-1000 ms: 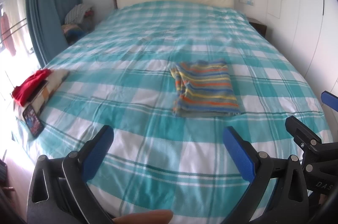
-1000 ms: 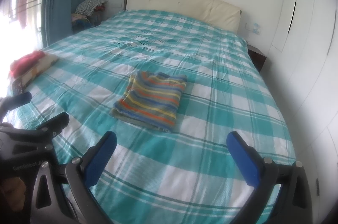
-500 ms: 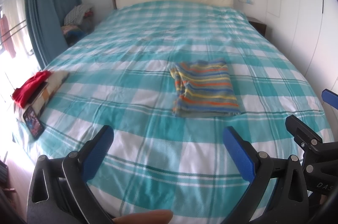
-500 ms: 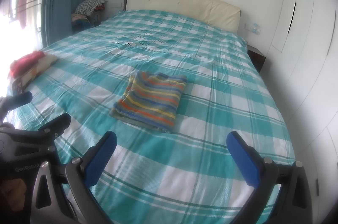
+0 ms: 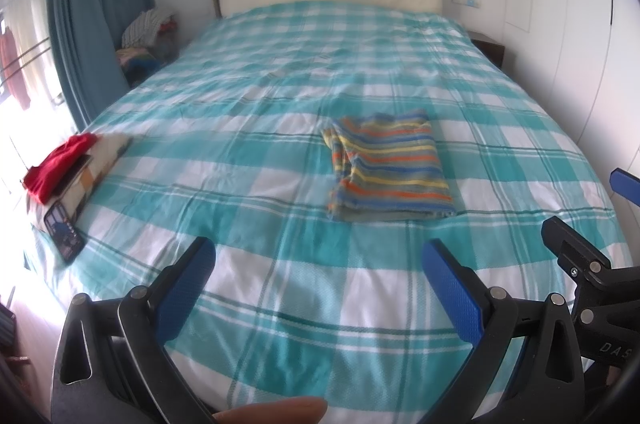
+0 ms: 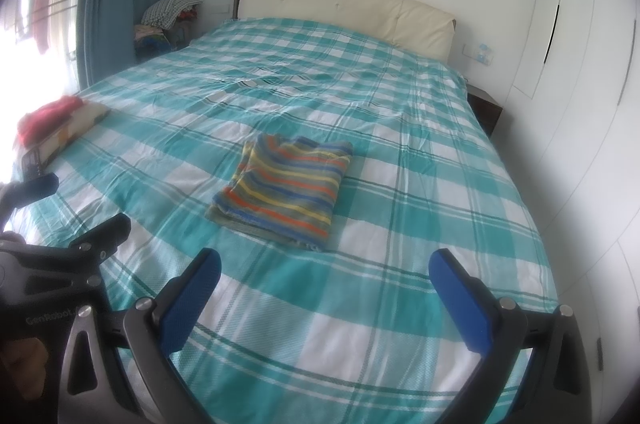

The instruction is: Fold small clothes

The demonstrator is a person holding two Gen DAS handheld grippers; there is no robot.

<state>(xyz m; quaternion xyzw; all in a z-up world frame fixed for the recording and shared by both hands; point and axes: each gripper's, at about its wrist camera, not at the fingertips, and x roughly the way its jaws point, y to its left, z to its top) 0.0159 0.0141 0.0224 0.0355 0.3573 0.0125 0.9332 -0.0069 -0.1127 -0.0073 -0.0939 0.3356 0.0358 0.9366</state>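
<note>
While looking thru left wrist cam: left gripper (image 5: 318,288) hanging released, empty, over bed (image 5: 280,128) near edge; folded striped garment (image 5: 388,170) lying mid-bed. Thru right wrist cam: right gripper (image 6: 326,298) gaping wide, empty; garment (image 6: 284,190) sitting ahead, apart from fingers (image 6: 192,300).

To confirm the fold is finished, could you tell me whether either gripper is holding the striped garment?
No, the folded multicoloured striped garment lies alone on the bed, both grippers open and empty.
</note>
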